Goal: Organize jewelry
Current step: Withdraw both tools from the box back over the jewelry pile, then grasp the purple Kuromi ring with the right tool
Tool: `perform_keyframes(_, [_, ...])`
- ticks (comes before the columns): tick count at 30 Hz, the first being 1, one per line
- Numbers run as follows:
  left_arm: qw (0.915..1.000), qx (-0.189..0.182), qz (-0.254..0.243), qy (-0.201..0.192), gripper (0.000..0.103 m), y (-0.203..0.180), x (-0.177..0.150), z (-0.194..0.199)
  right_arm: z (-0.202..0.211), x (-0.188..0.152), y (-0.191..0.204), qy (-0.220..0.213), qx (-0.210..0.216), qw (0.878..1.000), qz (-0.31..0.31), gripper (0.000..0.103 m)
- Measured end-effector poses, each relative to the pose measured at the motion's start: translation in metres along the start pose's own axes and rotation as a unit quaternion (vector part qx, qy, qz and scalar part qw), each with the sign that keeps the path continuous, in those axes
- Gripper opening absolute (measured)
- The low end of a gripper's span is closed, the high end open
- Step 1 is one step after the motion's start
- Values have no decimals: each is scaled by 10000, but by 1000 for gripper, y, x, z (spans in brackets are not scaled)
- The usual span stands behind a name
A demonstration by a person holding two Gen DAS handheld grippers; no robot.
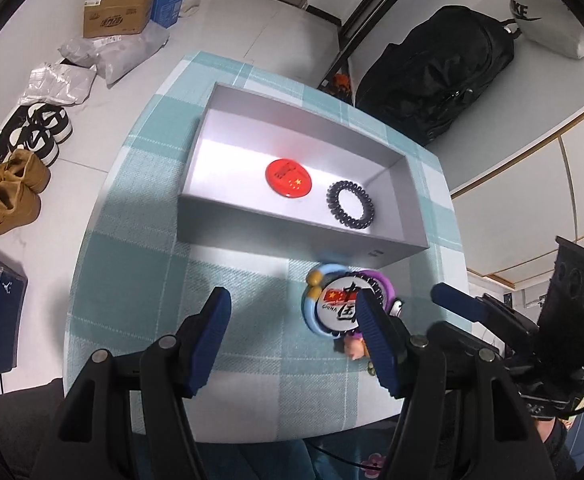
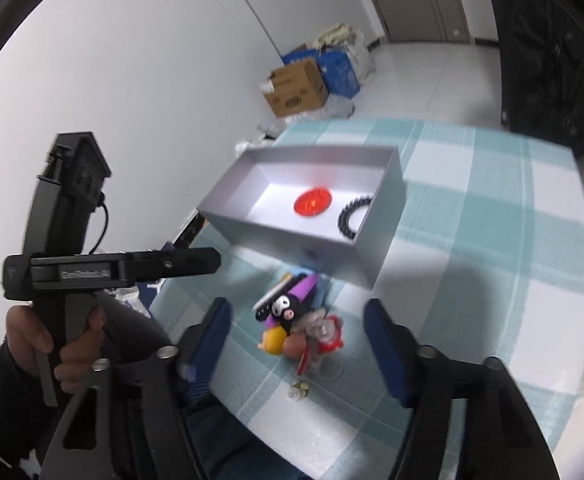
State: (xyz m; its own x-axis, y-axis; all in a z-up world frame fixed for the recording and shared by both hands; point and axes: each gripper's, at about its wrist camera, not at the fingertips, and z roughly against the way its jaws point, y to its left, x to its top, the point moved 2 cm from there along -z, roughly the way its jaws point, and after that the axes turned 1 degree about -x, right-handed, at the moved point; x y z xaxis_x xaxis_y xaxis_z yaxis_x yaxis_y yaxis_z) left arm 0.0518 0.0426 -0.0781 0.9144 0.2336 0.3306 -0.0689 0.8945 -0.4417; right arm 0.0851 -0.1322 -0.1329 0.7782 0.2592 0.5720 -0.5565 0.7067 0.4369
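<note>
The right gripper [image 2: 296, 344], jaws spread and gripping nothing, hangs over the trinket pile [image 2: 296, 320] near the counter's [image 2: 472, 240] front edge, seemingly untouched; the grey box [image 2: 376, 256] sits just behind.

Left tool [image 1: 296, 328] angled down, jaws part open w/ nothing btwn pads, right tool [image 2: 298, 348] angled down, jaws part open, nothing gripped, person's left hand [image 2: 52, 344] wrapped round left tool's handle, dark sleeve
</note>
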Motion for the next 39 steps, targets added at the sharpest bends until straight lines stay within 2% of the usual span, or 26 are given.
perform_keyframes(6, [9999,50,-64,79,60,3,-5,2,-15,2,-2,132,99,9996,-249,50])
perform_keyframes(11, [9999,56,-33,147,60,7,-8,2,-26,1,-8,277,179,9983,-490,31])
perform_keyframes(13, [9999,49,-44,143,60,6,-9,3,-27,1,-11,286,264,9974,-610,29])
perform_keyframes(14, [9999,43,-51,141,60,6,-8,3,-27,2,-12,285,325,9969,-663,25])
perform_keyframes(21, [9998,25,-105,167,60,4,-10,3,-23,2,-14,264,528,9946,-856,22])
perform_keyframes(28, [9998,23,-96,188,60,4,-11,2,-9,6,-10,37,507,9955,-799,21])
perform_keyframes(29, [9998,28,-107,188,60,4,-11,2,-7,7,-10,-5,521,9953,-815,18])
perform_keyframes(30, [9997,35,-122,193,60,4,-11,1,-4,8,-10,-41,561,9950,-831,9])
perform_keyframes(31, [9997,38,-140,203,60,3,-12,0,-1,8,-11,-81,584,9946,-856,4])
perform_keyframes(39, [9993,77,-268,256,60,-3,-13,-6,12,11,-13,-247,523,9949,-831,3])
